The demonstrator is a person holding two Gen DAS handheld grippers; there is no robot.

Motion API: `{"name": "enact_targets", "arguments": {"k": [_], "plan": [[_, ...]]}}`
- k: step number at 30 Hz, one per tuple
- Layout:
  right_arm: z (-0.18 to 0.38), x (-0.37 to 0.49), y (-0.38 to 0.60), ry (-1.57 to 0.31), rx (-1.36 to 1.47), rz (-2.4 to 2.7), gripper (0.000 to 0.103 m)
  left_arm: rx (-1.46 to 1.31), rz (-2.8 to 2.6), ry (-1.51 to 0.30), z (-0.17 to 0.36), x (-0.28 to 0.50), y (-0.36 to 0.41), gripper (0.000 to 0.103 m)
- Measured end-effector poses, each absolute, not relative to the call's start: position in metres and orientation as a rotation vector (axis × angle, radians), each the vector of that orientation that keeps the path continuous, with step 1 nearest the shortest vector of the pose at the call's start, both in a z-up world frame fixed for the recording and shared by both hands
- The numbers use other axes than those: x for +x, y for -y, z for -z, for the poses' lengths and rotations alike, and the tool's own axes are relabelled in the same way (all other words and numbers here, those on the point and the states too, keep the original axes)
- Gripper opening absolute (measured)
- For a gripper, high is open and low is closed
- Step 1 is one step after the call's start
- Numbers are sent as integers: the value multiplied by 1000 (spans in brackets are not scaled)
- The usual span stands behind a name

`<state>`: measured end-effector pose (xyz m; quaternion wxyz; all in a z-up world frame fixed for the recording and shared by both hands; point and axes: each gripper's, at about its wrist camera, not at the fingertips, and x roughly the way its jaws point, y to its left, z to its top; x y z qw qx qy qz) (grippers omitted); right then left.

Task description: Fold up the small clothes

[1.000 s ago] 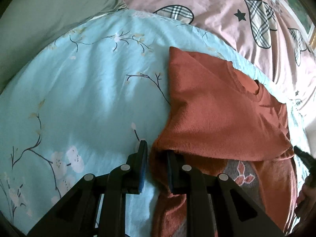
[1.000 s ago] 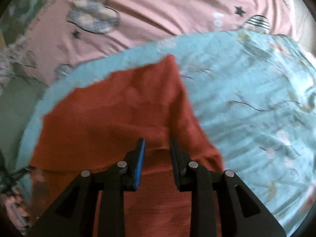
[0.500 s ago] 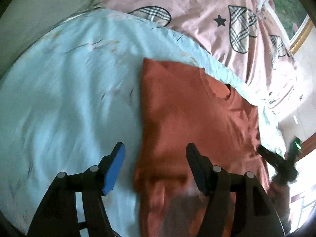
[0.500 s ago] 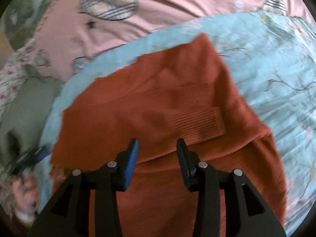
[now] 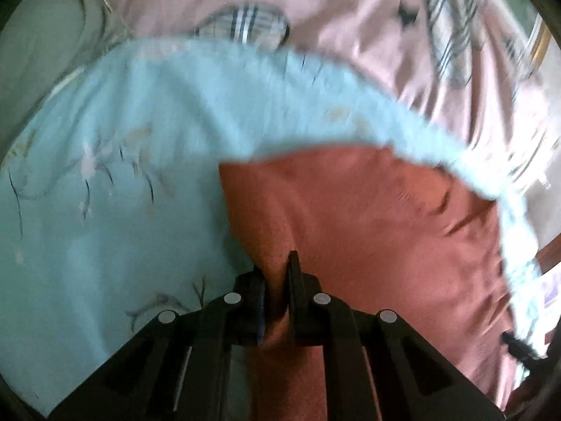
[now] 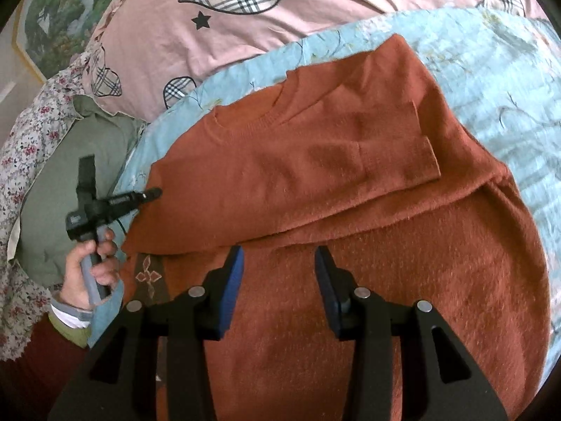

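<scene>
A rust-orange knit sweater [image 6: 315, 175] lies on a light blue floral sheet [image 6: 508, 87], with both sleeves folded across the chest. In the blurred left wrist view the sweater [image 5: 368, 228] fills the lower right. My left gripper [image 5: 277, 280] is shut on a fold of its left edge; it also shows in the right wrist view [image 6: 154, 193], at the sweater's left side. My right gripper [image 6: 278, 258] is open and empty, hovering above the sweater's lower body just below the folded sleeve's edge.
A pink duvet with plaid hearts and stars [image 6: 263, 35] lies beyond the blue sheet. A green cushion [image 6: 52, 193] and a floral fabric [image 6: 21, 140] lie at the left. A framed picture [image 6: 52, 17] hangs at the far left.
My left gripper opened, moved to the sweater's left edge and shut on it. My right gripper let go of the sleeve, opened wider and drew back toward the hem.
</scene>
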<state>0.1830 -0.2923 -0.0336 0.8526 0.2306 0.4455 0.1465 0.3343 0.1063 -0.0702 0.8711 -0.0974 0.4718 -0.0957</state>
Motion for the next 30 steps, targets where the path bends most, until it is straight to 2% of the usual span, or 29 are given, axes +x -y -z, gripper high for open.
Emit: {"name": "enact_targets", "arguments": {"k": [2,5,6,10,13,19,25,30], "plan": [[27,173,299,-920,480,-308,43,-211,202,-1016,77,326,-110,21],[20,153,318,-904,483,-289,44,-277,243,-992,65,290,-124,50],[19,145,326,-903,489,-277,44,-283,252,-984,61,275,-127,52],[18,112,356,-910,510,-227,46,-295,318,-1005,58,195,-138,53],[19,82,378,-920,520,-197,53,-331,357,-1050,68,126,-141,53],[27,19,415,-953,539,-139,55,-341,360,-1102,90,27,-127,52],[51,-27,432,-1029,575,-171,55,-284,398,-1116,97,-24,-106,52],[56,-43,419,-1033,571,-299,55,-271,459,-1140,99,-34,-90,48]]}}
